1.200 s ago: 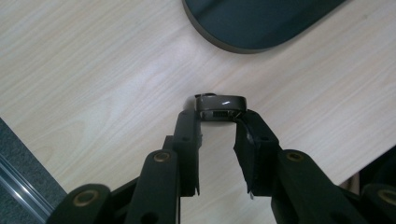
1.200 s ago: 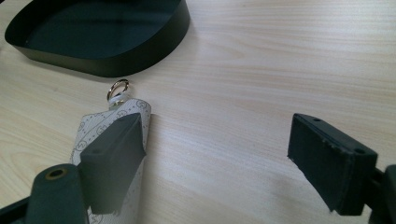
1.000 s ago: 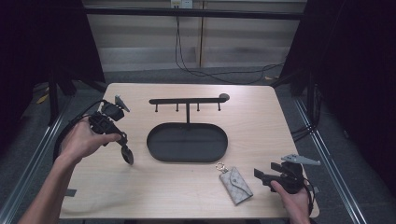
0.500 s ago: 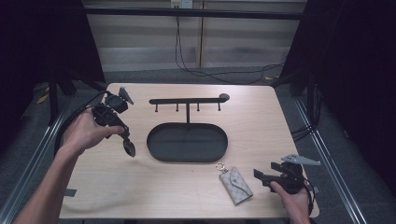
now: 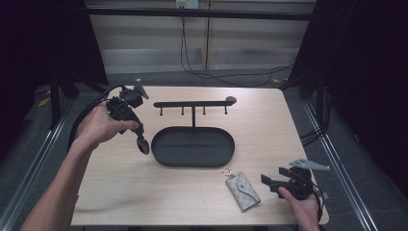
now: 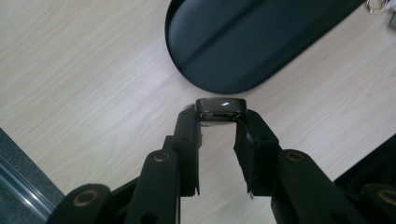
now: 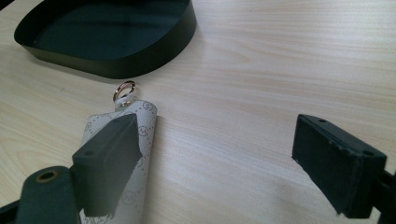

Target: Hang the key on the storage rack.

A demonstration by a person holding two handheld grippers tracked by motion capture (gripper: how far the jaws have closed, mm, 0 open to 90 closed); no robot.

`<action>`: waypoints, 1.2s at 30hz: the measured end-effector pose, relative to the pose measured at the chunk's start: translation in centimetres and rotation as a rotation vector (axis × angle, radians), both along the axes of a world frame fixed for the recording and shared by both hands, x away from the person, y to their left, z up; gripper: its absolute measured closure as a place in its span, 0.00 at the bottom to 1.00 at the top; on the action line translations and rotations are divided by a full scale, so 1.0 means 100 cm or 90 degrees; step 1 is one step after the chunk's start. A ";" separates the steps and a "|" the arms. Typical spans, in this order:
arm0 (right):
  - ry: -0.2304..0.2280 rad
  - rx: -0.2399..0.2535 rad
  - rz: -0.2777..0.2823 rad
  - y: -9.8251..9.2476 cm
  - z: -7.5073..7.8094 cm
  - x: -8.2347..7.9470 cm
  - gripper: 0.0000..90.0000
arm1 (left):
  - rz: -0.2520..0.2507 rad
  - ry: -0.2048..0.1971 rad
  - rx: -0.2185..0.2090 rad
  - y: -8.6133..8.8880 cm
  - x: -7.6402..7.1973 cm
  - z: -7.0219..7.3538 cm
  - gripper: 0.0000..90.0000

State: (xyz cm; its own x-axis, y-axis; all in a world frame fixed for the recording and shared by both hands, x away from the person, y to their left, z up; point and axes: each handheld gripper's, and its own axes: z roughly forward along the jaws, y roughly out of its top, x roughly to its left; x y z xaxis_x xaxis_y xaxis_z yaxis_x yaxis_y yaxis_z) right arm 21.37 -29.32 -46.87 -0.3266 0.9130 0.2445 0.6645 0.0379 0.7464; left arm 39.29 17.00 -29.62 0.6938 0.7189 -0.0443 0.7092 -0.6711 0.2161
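My left gripper (image 5: pixel 141 138) is held above the table left of the black oval tray (image 5: pixel 159 153), shut on a small dark oval fob (image 5: pixel 143 145). In the left gripper view the fob (image 6: pixel 220 108) sits pinched between the two fingertips of the left gripper (image 6: pixel 219 122), with the tray's rim (image 6: pixel 210 79) just beyond. A grey patterned key pouch (image 5: pixel 244 190) with a metal ring (image 7: pixel 123 88) lies flat in front of the tray. My right gripper (image 5: pixel 270 181) rests beside it, open; its jaws have just been opening. Its left finger (image 7: pixel 109 149) overlaps the pouch (image 7: pixel 144 140), and bare table lies between the jaws.
From the tray rises a post carrying a black rail with several hooks (image 5: pixel 192 104). Cables trail from both grippers off the table's sides. Metal frame rails run along the table's left and right edges.
My left hand has lifted the gripper and the fob and carried them right and toward the far side, closer to the tray. The right gripper has stayed put.
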 end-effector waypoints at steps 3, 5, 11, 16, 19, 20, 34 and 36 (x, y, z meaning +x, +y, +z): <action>0.001 0.001 0.002 0.000 0.000 0.001 0.16 | 0.009 0.006 -0.013 -0.004 0.005 0.001 0.79; 0.002 0.001 0.003 0.000 0.000 0.001 0.16 | 0.006 0.004 -0.015 -0.007 0.007 0.001 0.79; 0.001 0.004 0.006 0.000 0.000 0.001 0.16 | 0.003 0.020 -0.009 -0.019 0.016 0.000 0.79; 0.000 0.005 0.007 0.000 0.000 0.000 0.16 | 0.002 0.028 0.008 -0.032 0.027 -0.001 0.79; 0.000 0.005 0.008 0.000 0.000 0.000 0.16 | 0.011 0.028 0.009 -0.036 0.034 -0.002 0.79; 0.000 0.005 0.008 0.000 0.000 0.000 0.16 | 0.010 0.030 0.012 -0.037 0.035 -0.002 0.79; 0.001 0.003 0.014 0.001 0.000 0.001 0.16 | 0.021 0.052 0.011 -0.050 0.053 -0.015 0.79; 0.001 0.002 0.014 0.000 0.000 0.001 0.17 | 0.021 0.052 0.010 -0.052 0.054 -0.014 0.79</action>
State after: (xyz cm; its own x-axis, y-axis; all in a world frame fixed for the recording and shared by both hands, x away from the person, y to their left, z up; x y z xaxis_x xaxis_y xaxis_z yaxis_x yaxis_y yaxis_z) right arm 21.43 -29.27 -46.86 -0.3465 0.9046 0.2483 0.6642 0.0497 0.7459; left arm 44.69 11.83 -31.03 0.6637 0.7428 -0.0886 0.7462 -0.6492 0.1470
